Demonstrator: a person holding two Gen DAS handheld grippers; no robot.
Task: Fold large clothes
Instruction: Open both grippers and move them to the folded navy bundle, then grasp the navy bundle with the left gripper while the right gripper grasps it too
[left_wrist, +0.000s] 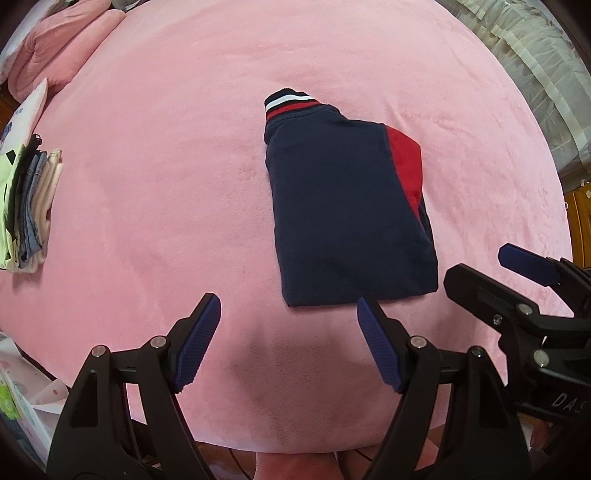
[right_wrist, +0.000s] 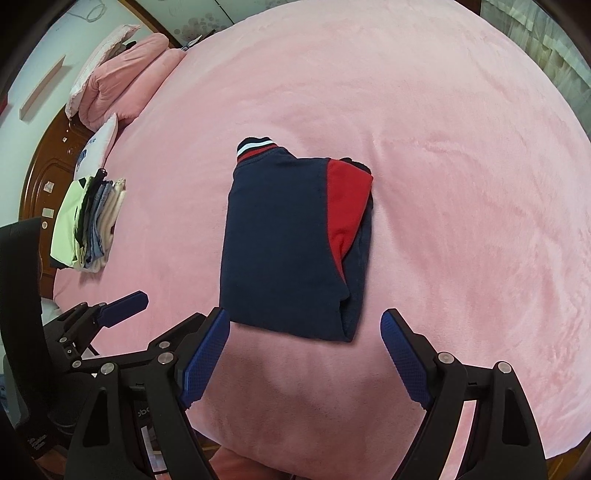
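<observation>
A navy garment (left_wrist: 343, 206) with a red panel and a striped cuff lies folded into a compact rectangle on the pink bed (left_wrist: 166, 166). It also shows in the right wrist view (right_wrist: 284, 240). My left gripper (left_wrist: 290, 306) is open and empty, just short of the garment's near edge, a little to its left. My right gripper (right_wrist: 306, 325) is open and empty, its jaws spread at the garment's near edge without touching it. The right gripper shows at the right of the left wrist view (left_wrist: 528, 266). The left gripper shows at the left of the right wrist view (right_wrist: 125, 302).
A stack of folded clothes (left_wrist: 29, 206) sits at the bed's left edge, also in the right wrist view (right_wrist: 88, 225). A pink folded quilt (right_wrist: 122, 74) and a white pillow (right_wrist: 98, 146) lie at the far left by the wooden headboard (right_wrist: 48, 166). Curtains (left_wrist: 535, 74) hang at the right.
</observation>
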